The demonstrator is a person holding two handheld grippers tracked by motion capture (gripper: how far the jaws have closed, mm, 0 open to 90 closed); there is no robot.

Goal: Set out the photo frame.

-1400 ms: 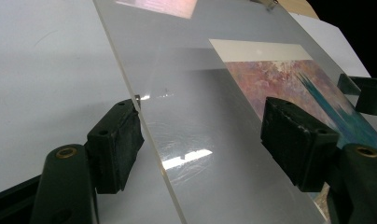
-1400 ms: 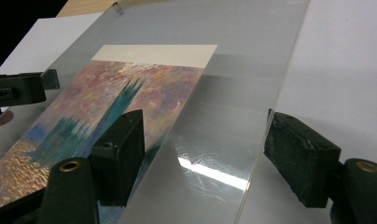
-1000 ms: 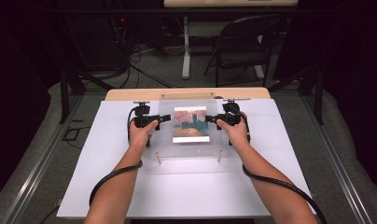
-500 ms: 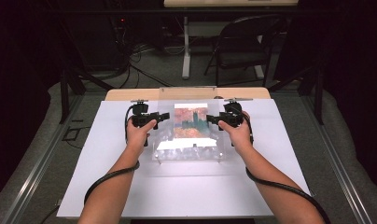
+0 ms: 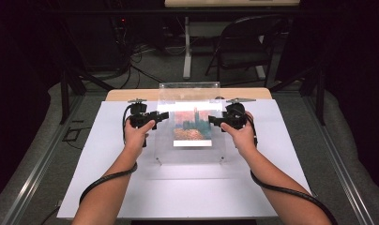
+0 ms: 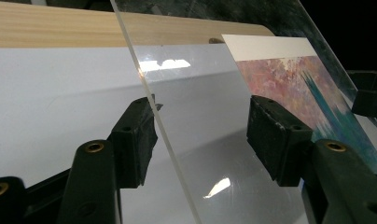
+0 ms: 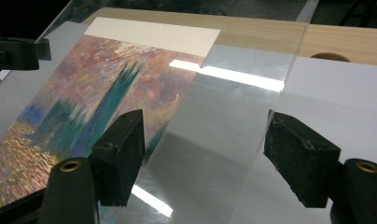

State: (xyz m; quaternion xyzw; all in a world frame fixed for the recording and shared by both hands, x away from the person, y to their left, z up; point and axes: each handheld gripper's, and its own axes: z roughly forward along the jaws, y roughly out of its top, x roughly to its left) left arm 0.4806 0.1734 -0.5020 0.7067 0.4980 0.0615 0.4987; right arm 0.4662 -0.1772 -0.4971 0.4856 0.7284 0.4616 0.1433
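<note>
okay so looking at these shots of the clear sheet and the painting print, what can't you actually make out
- Left gripper view: whether the acrylic sheet touches either pad; the clear edge blurs against glare.
- Right gripper view: the print runs off the left edge.
- High view: the standoffs beneath the sheet are too small to identify.

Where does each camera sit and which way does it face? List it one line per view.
High view: fixed above the person's side, looking forward and down on the white table; both forearms and claws show.
Left gripper view: rides the left claw, looking along its open jaws, which straddle the clear acrylic sheet.
Right gripper view: rides the right claw, jaws open astride the sheet's other edge.
Shared: all three show the sheet and painted print.
</note>
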